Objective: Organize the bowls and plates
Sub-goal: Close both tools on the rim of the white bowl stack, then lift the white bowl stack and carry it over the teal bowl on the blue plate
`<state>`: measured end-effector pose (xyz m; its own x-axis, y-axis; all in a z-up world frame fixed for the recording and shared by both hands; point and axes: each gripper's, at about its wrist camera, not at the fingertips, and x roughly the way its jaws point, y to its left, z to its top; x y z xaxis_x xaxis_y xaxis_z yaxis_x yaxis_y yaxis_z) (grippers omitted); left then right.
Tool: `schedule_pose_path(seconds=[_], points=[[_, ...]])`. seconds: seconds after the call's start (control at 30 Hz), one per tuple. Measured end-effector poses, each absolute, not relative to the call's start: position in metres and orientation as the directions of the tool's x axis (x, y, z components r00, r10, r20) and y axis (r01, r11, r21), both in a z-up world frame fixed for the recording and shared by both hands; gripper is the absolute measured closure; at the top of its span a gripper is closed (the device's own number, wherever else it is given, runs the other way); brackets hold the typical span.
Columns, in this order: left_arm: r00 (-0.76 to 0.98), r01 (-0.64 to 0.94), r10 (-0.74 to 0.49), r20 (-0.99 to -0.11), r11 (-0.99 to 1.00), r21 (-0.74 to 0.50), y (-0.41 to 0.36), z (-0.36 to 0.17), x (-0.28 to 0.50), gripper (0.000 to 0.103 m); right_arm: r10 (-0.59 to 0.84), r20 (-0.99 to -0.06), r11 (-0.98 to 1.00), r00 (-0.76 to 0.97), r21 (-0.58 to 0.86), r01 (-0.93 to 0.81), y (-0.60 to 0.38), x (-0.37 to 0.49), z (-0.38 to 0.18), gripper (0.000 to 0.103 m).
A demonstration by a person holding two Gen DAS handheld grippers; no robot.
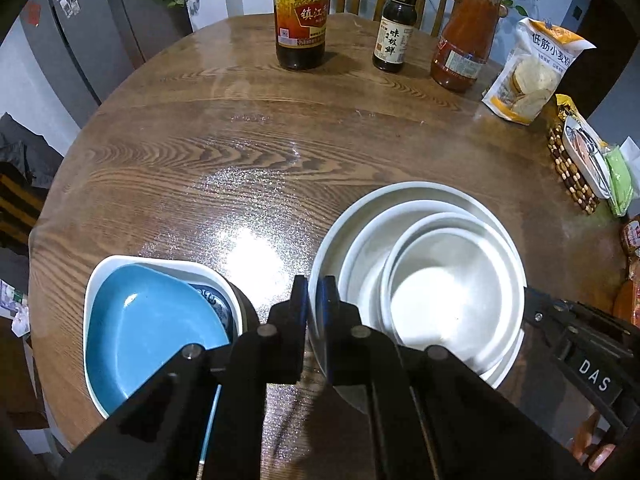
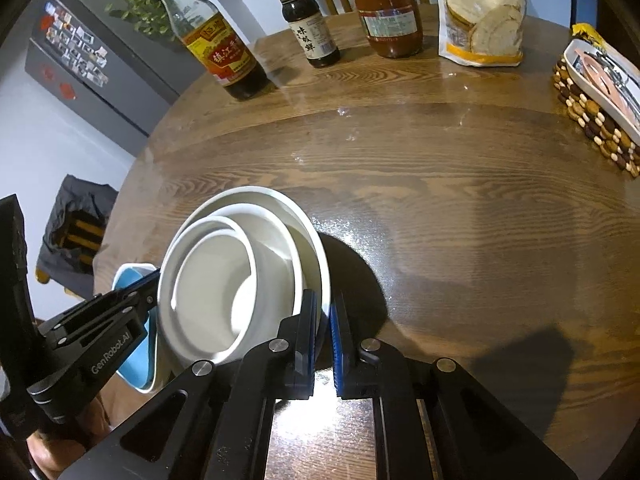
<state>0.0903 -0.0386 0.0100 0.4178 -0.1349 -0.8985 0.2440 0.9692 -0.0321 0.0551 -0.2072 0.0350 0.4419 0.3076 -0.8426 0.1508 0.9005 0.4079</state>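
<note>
A stack of three nested white bowls stands on the round wooden table near its front edge. My left gripper is shut on the left rim of the outermost bowl. My right gripper is shut on the right rim of that same bowl; it also shows at the stack's right side. Left of the stack, a blue plate lies in a white rounded dish, with a blue-patterned dish partly hidden under it.
At the table's far side stand a vinegar bottle, a dark soy sauce bottle, a red sauce jar and a flour bag. A beaded mat with a white tray lies at the right edge. Wooden chairs stand behind.
</note>
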Motion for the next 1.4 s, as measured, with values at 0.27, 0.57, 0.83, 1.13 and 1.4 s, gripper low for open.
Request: schedule_pose_path(seconds=[0.27, 0.57, 0.83, 1.13, 1.4], points=[[0.423, 0.244, -0.126, -0.897, 0.970, -0.022, -0.039, 0.010, 0.089, 0.100, 0.316, -0.840, 0.895, 0.442, 0.418, 0.156, -0.208, 0.054, 0.034, 0.092], [0.424, 0.255, -0.136, -0.895, 0.967, -0.026, -0.043, 0.013, 0.086, 0.099, 0.311, -0.834, 0.890, 0.455, 0.423, 0.167, -0.214, 0.047, 0.038, 0.092], [0.438, 0.265, -0.137, -0.888, 0.964, -0.018, -0.046, 0.019, 0.080, 0.099, 0.311, -0.827, 0.887, 0.468, 0.429, 0.170, -0.217, 0.040, 0.043, 0.092], [0.458, 0.255, -0.132, -0.879, 0.967, -0.012, -0.041, 0.028, 0.074, 0.099, 0.315, -0.822, 0.891, 0.475, 0.428, 0.149, -0.213, 0.039, 0.051, 0.092], [0.481, 0.236, -0.122, -0.868, 0.972, -0.006, -0.033, 0.037, 0.067, 0.099, 0.325, -0.810, 0.893, 0.488, 0.432, 0.123, -0.206, 0.037, 0.058, 0.092]])
